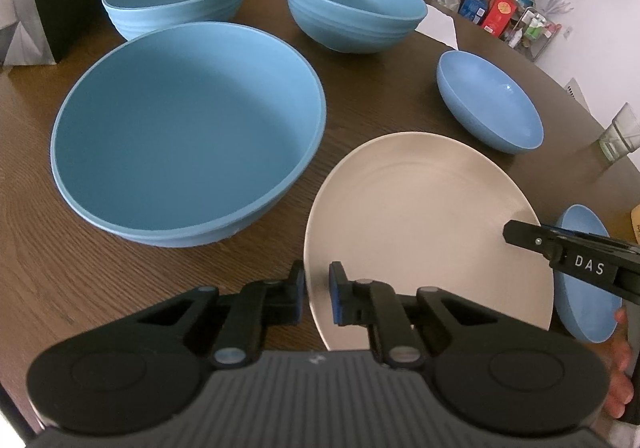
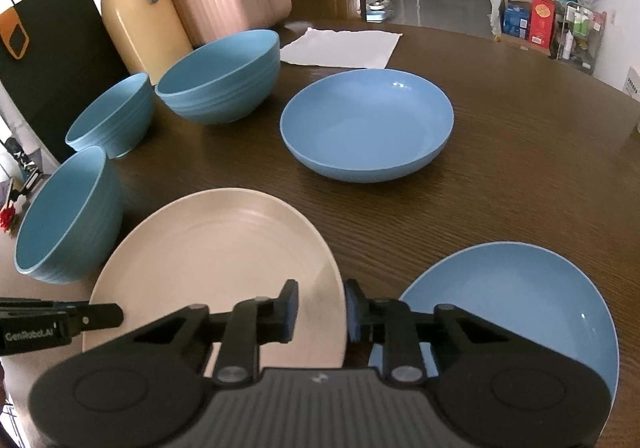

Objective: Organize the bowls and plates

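Beige plate (image 1: 424, 216) lies on the wooden table (image 1: 60, 288) beside the large blue bowl (image 1: 188, 132). Left gripper (image 1: 317, 294) and right gripper (image 2: 322, 310) each pinch an opposite rim. Likely stiff, light, smooth: grip rims squarely, lift level.

left tongs (image 1: 317, 290): nearly closed, angled down | right tongs (image 2: 322, 308): same
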Demonstrator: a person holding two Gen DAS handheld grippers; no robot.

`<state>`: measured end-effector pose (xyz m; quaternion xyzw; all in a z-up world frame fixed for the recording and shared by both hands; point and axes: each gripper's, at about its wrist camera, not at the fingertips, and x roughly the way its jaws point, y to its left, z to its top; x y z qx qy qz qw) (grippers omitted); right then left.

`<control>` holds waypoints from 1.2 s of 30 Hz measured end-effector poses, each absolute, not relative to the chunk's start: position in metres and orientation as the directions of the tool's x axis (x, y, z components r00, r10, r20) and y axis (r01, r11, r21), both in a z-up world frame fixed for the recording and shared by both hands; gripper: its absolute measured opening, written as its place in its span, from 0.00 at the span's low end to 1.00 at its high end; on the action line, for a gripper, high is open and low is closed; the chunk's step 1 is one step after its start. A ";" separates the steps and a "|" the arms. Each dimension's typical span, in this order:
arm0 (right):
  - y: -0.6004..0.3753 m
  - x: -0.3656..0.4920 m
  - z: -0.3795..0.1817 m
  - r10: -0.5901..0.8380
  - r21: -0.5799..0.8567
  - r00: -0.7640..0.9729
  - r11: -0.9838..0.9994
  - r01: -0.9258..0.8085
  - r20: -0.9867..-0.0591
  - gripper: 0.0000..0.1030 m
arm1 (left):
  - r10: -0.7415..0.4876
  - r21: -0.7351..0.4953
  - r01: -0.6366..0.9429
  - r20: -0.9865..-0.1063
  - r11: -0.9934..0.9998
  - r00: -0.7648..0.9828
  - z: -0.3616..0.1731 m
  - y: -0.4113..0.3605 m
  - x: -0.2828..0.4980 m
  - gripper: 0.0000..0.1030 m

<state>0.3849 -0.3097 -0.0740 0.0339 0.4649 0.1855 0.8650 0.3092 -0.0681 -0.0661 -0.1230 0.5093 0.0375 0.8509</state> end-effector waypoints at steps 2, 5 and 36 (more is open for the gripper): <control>-0.311 0.384 -0.074 0.353 0.233 0.501 0.929 -0.286 -0.791 0.18 | -0.054 -0.162 -0.185 -0.875 0.969 0.481 -0.066 -0.070 0.309 0.13; -0.312 0.382 -0.075 0.349 0.233 0.507 0.932 -0.278 -0.788 0.14 | -0.046 -0.153 -0.183 -0.874 0.971 0.484 -0.066 -0.071 0.309 0.13; -0.311 0.343 -0.064 0.357 0.266 0.539 0.933 -0.243 -0.762 0.13 | -0.049 -0.139 -0.137 -0.857 0.981 0.513 -0.051 -0.065 0.285 0.13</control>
